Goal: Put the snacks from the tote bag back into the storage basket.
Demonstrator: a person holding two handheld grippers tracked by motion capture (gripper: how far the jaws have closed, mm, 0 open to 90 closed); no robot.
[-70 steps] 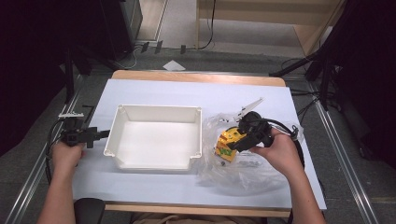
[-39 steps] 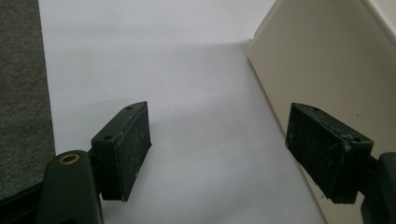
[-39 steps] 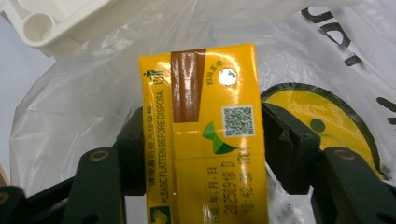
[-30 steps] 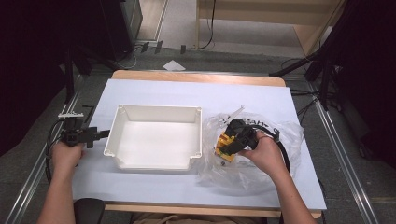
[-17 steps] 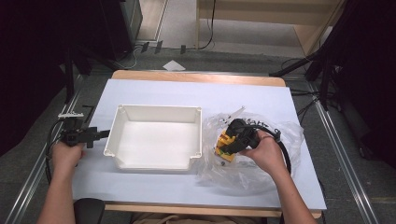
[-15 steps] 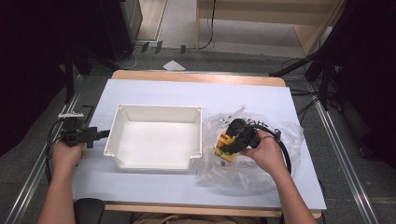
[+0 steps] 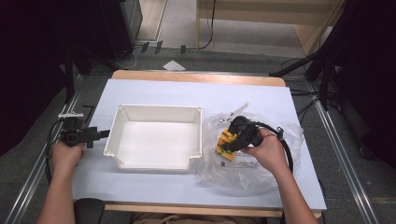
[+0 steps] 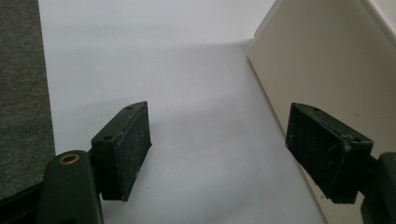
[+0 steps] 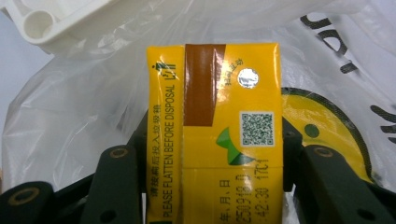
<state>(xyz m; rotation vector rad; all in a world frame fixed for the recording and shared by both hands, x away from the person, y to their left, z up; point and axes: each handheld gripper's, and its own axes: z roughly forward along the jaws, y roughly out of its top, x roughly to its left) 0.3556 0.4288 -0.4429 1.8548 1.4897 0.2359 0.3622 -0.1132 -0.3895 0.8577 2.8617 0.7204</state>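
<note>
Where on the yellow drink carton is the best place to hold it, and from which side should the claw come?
Grip the yellow drink carton across its two narrow sides, near the middle of its length, coming along its long axis from the end away from the foil straw hole. The flat, parallel sides suit the pads; the right claw already sits so, over the clear plastic bag.

Hand-held gripper (image 8: 219,154) jaws gape over white table (image 8: 187,84) (tray wall (image 8: 322,70) beside).
</note>
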